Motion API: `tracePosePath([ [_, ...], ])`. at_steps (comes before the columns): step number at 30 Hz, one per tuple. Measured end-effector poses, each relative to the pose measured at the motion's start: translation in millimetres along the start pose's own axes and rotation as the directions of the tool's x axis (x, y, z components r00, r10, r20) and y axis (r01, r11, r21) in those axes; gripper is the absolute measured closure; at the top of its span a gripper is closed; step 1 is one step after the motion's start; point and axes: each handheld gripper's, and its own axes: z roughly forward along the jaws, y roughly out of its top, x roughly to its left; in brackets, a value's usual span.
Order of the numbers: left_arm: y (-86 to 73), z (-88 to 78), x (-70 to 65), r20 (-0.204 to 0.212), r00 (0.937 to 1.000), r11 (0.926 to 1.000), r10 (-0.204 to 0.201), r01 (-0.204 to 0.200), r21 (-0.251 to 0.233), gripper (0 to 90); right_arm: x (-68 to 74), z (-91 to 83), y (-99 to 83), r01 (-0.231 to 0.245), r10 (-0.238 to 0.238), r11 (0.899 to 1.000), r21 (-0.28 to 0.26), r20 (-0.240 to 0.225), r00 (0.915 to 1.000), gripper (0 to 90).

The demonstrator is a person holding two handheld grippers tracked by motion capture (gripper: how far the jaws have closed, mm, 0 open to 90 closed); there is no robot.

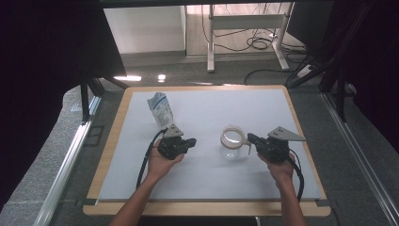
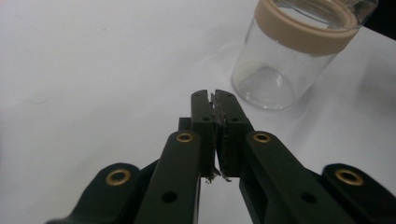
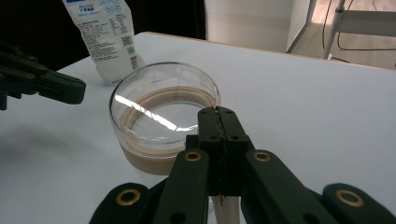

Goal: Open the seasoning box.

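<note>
- The jar (image 1: 231, 142) stands upright on the desk (image 1: 141, 188), right of the middle and somewhat nearer the front edge than the back; it is clear glass with a tan band round its mouth and a tab sticking out toward the right.
- The right gripper (image 1: 251, 138) lies level just right of the jar, its tips reaching the jar's rim. In the right gripper view the right gripper's (image 3: 217, 112) jaws are pressed together at the near side of the rim, and a pale strip runs down beneath them; whether they pinch that strip or the rim I cannot tell.
- The left gripper (image 1: 192, 141) is held left of the jar, apart from it, and points toward it. In the left gripper view the left gripper's (image 2: 214, 95) jaws are pressed together with nothing between them, hanging over bare desk, with the jar (image 2: 289, 51) ahead and to the upper right.
- The pouch (image 1: 161, 108), white with blue print, stands upright toward the back left of the desk, behind the left gripper and well apart from the jar.
- In the right gripper view the jar (image 3: 164, 121) is empty, and the pouch (image 3: 103, 37) stands beyond it to the left.
</note>
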Motion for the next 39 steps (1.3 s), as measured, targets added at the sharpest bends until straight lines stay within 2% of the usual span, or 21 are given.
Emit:
tracePosePath([
  [5, 10.8, 9.2, -4.0, 0.03, 0.9995, 0.9999, 0.012, -0.012, 0.001, 89.5, 0.1, -0.1, -0.5, 0.001, -0.001, 1.0, 0.002, 0.002, 1.0, 89.8],
  [8, 21.7, 16.8, -9.2, 0.064, 0.9977, 0.9998, 0.02, -0.02, -0.006, 89.6, -0.1, -0.1, -0.7, 0.001, -0.001, 1.0, 0.001, 0.0, 1.0, 89.9],
  [12, 30.7, 25.5, -15.5, 0.082, 0.9963, 0.9997, 0.026, -0.025, -0.007, 89.6, -0.1, -0.2, -0.7, 0.004, -0.004, 1.0, 0.002, 0.001, 1.0, 89.8],
  [20, 45.7, 35.9, -28.7, 0.107, 0.9922, 0.9979, 0.065, -0.064, -0.006, 89.9, 0.7, 0.1, -0.6, 0.004, -0.004, 1.0, 0.002, 0.0, 1.0, 89.9],
  [35, 49.2, 44.1, -33.7, 0.128, 0.9891, 0.997, 0.073, -0.075, 0.018, 89.9, 0.3, -0.1, -1.1, 0.002, -0.002, 1.0, 0.001, -0.005, 1.0, 89.9],
  [39, 50.0, 45.0, -33.1, 0.143, 0.988, 0.998, 0.058, -0.061, 0.017, 89.9, 0.0, -0.3, -1.2, 0.002, -0.002, 1.0, 0.002, -0.006, 1.0, 89.9],
])
